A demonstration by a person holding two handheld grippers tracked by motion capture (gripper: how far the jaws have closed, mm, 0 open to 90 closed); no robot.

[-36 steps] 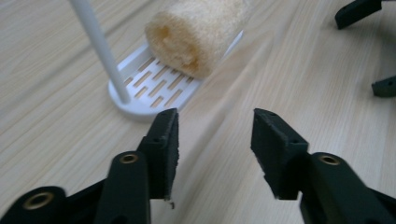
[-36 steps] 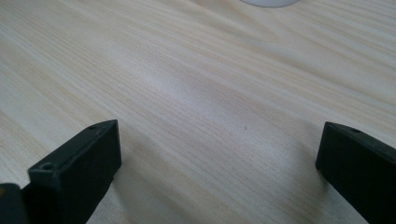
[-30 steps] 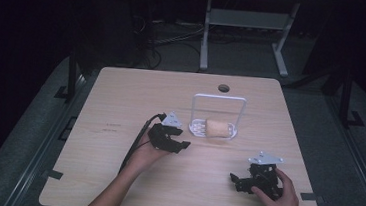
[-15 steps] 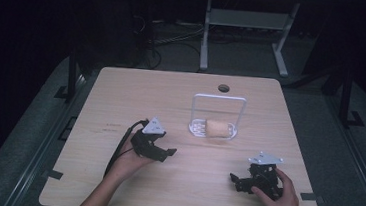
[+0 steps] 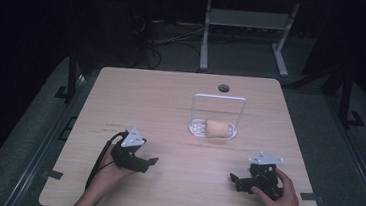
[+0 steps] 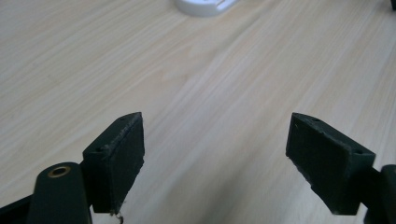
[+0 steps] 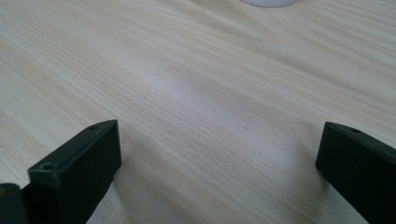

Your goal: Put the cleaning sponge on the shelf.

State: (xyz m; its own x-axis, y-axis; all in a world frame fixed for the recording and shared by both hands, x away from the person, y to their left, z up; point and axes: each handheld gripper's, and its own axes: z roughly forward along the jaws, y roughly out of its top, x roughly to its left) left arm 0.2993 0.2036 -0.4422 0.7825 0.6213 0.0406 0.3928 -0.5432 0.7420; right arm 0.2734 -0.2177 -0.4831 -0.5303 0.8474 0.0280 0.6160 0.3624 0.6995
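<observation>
One wooden table (image 5: 171,102) carries one white wire rack (image 5: 217,113) at about one o'clock from its middle, holding one tan bread roll (image 5: 218,128). Two grippers sit near it: one left gripper (image 5: 146,163) at seven o'clock, one right gripper (image 5: 237,182) at five o'clock.

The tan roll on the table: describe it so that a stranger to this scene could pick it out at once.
Start at the light wooden table and go to the right of its middle, where a small white wire rack with a tall looped frame stands. The tan roll lies on the rack's low base. It is the one soft, bread-coloured thing there; everything else nearby is white wire or black.
</observation>
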